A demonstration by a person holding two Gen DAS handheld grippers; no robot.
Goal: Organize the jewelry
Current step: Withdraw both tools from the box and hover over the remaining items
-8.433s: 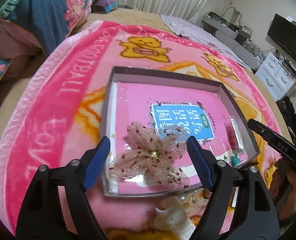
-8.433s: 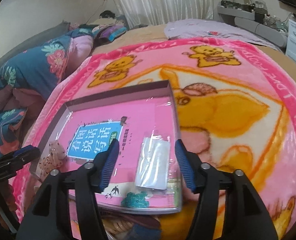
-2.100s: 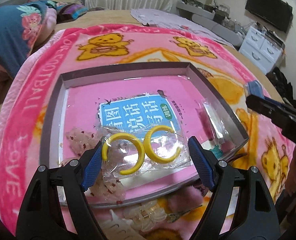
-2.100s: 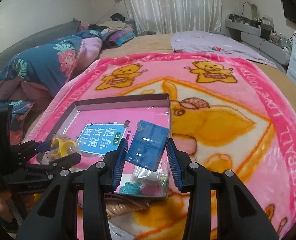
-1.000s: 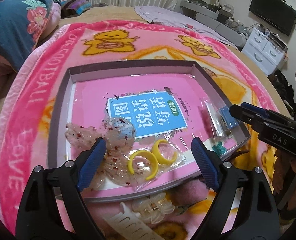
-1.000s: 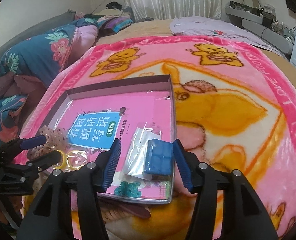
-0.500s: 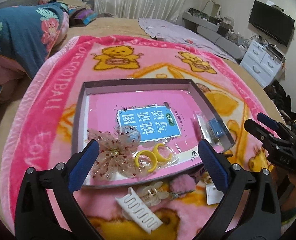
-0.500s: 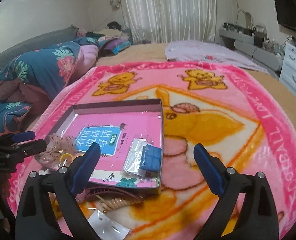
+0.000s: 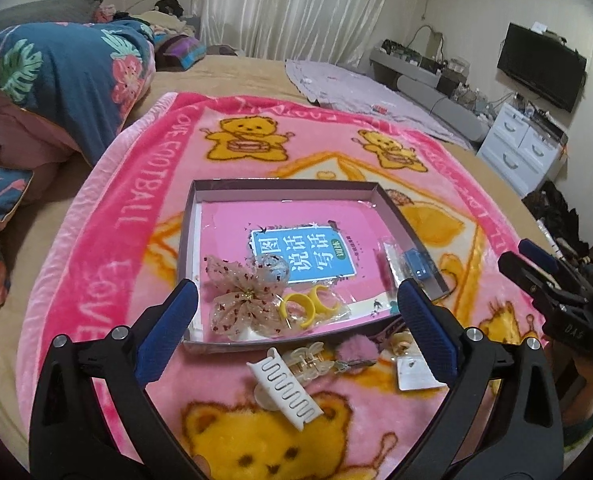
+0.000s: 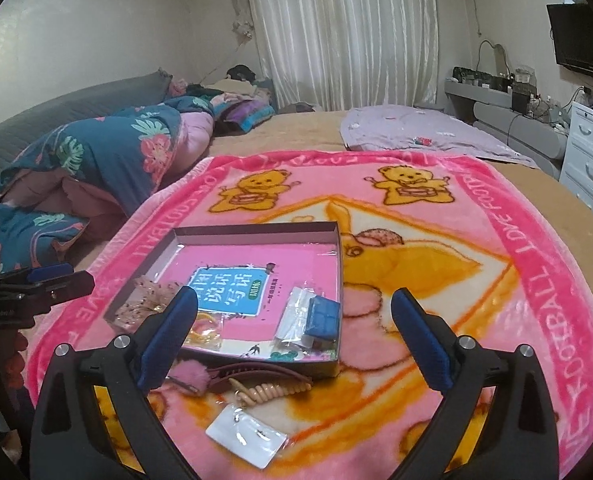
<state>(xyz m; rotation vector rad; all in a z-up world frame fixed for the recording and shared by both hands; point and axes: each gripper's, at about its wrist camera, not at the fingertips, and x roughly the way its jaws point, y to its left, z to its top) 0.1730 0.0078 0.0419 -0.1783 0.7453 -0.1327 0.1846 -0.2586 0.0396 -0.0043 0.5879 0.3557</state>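
Here, both tools hang above the bed with nothing between their fingers.

Left gripper [image 9: 294,328]: fingers spread wide, empty – held over the near edge of the tray, its blue pads flanking the tray's front corners.
Right gripper [image 10: 294,330]: likewise wide apart and empty, raised over the tray's near right side.
Tray [image 9: 284,185]: shallow grey-walled box on the pink bear blanket [image 9: 144,208], lined with a pink booklet bearing a blue label.
Lace flower clip [image 9: 244,294]: inside the tray at its near left, just ahead of the left gripper's left pad.
Yellow hoops in a clear bag [image 9: 312,310]: inside the tray, touching the flower clip on its right.
Blue box [image 10: 323,316]: inside the tray at the near right, resting against a clear packet [image 10: 294,314] – between the right gripper's pads in that view.
White comb clip [image 9: 284,392]: on the blanket outside the tray, between the left gripper's fingers.
Clear claw clip [image 9: 306,362]: outside, just beside the comb clip.
Pink pompom clip [image 9: 354,351]: outside, near the tray's front wall.
Spiral hair tie [image 10: 270,392]: outside, in front of the tray.
White card [image 10: 246,440]: on the blanket, nearest the right gripper.
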